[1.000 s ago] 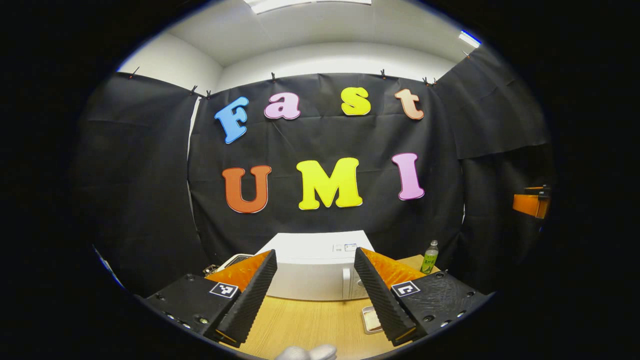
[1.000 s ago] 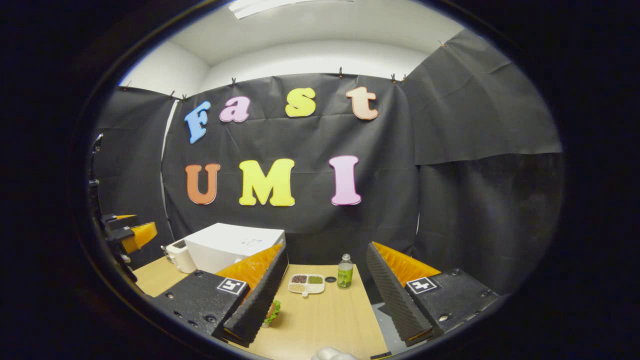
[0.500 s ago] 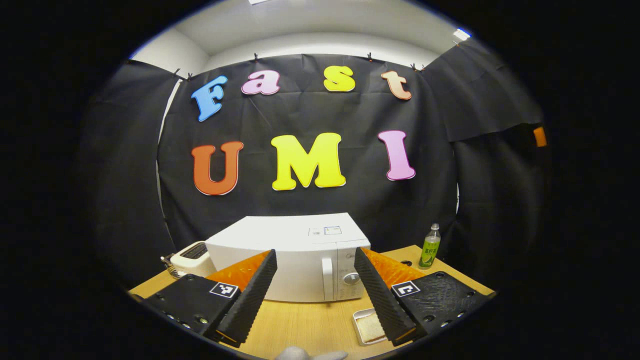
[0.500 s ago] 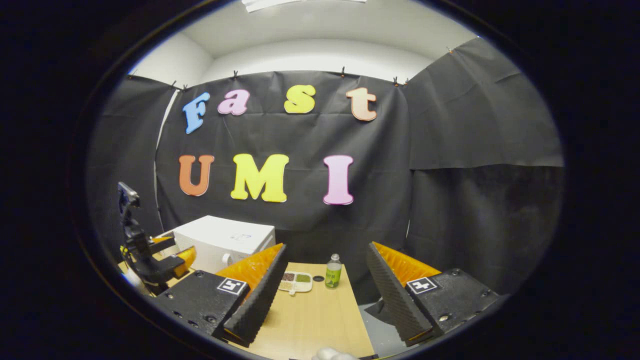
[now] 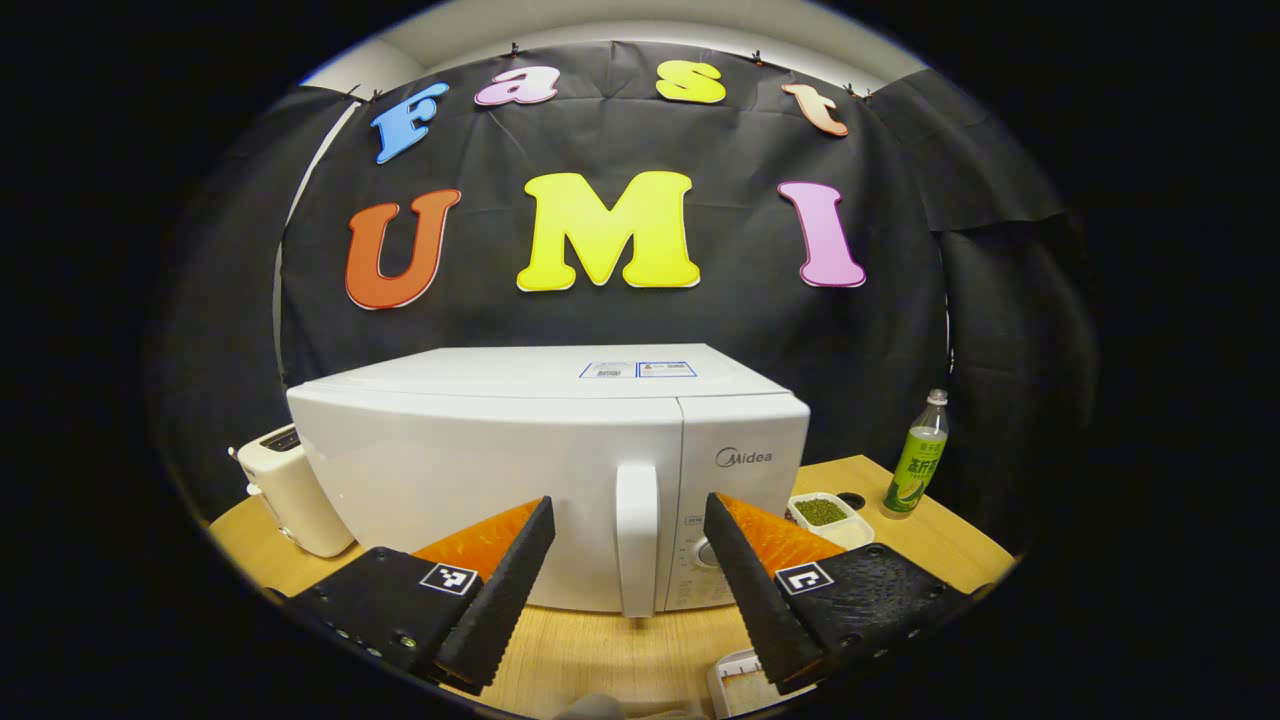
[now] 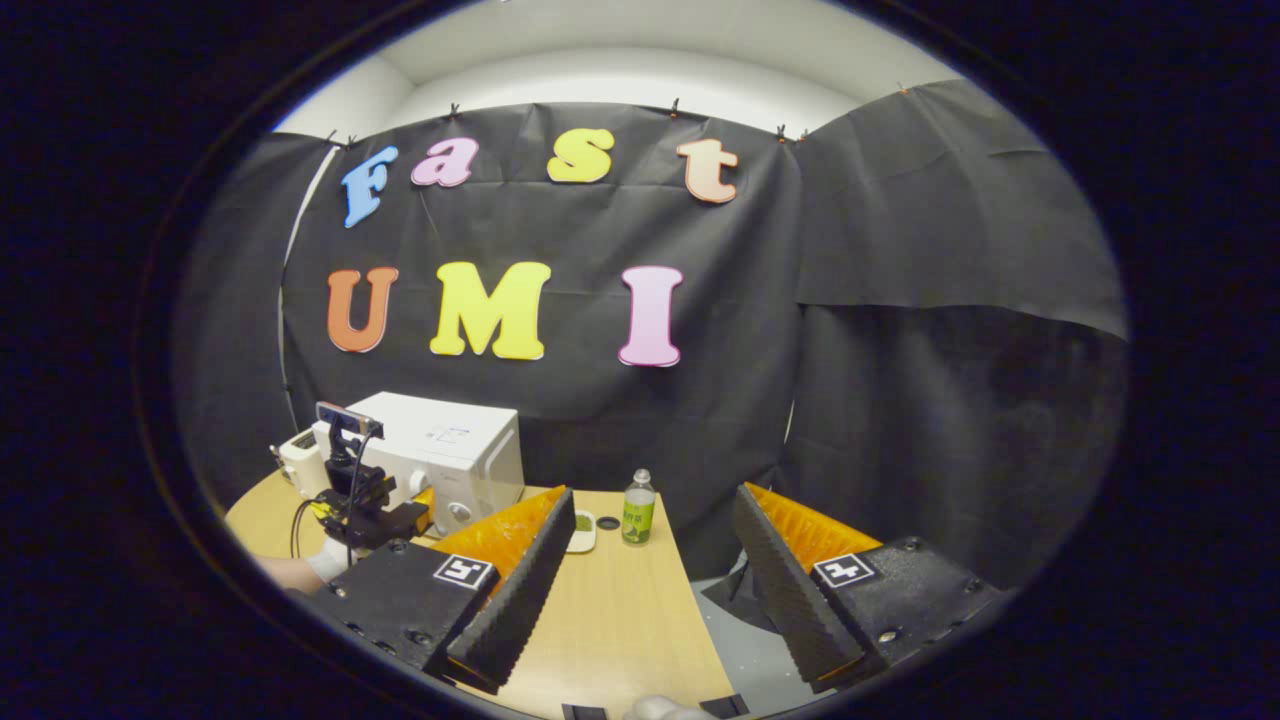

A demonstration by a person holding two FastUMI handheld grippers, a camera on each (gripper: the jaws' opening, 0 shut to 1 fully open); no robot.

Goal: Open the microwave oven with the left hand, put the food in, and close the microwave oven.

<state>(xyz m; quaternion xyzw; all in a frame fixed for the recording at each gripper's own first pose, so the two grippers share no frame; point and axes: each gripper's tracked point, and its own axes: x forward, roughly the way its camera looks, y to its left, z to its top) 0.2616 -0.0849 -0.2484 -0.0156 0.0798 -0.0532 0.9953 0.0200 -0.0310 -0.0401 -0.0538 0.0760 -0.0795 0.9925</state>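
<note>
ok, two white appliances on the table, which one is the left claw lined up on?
The microwave, the bigger box. Its vertical door handle sits between the open left claw's fingers, not yet gripped. The small toaster stands off to the microwave's left.

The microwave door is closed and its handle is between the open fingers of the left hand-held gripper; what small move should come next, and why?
Probably ease the left hand-held gripper forward and close on the door handle. The microwave is shut, the handle sits centred in the open gap, not yet gripped.
</note>
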